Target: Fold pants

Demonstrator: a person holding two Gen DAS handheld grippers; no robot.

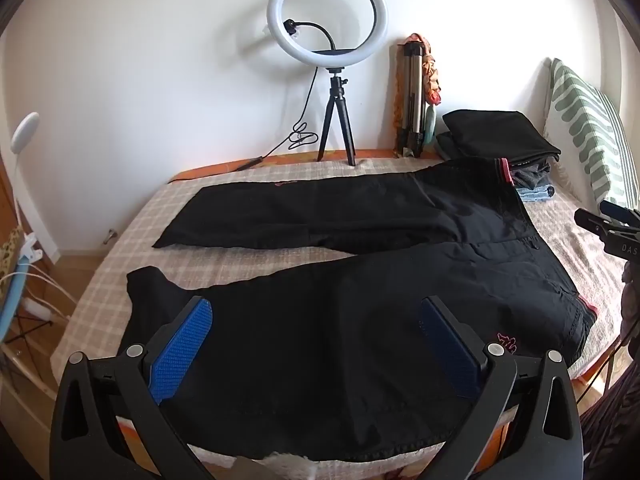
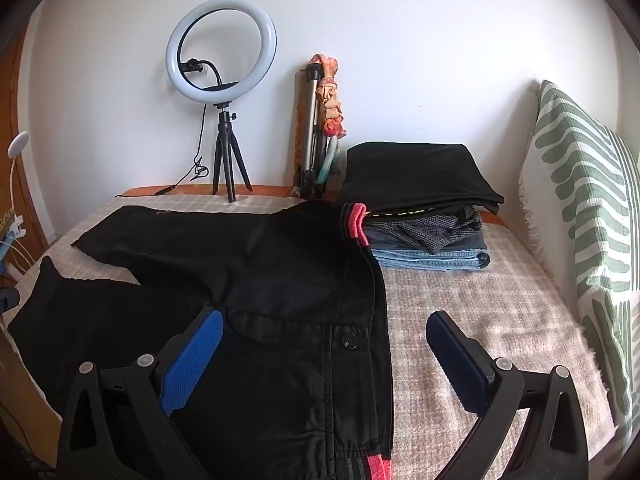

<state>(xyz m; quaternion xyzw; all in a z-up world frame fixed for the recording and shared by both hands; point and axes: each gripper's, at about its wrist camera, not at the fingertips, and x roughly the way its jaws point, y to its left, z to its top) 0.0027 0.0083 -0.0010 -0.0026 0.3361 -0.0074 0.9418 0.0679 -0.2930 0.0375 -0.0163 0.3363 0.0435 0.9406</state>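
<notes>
Black pants (image 1: 360,240) with a pink-trimmed waistband lie spread flat on the checked bed cover (image 1: 132,208), legs apart and pointing left, waist at the right. My left gripper (image 1: 316,312) hovers open over the near leg, its blue pads wide apart with nothing between them. In the right wrist view the same pants (image 2: 256,264) fill the lower left, and my right gripper (image 2: 326,326) stands open above the waistband's near end, one blue pad (image 2: 192,356) over the fabric, the other over the bare cover. The right gripper's tip (image 1: 608,220) shows at the right edge of the left wrist view.
A stack of folded clothes (image 2: 420,196) sits at the far right of the bed, touching the waistband. A ring light on a small tripod (image 1: 328,40) and a folded tripod (image 1: 412,100) stand against the wall. A green-patterned pillow (image 2: 580,200) leans at the right.
</notes>
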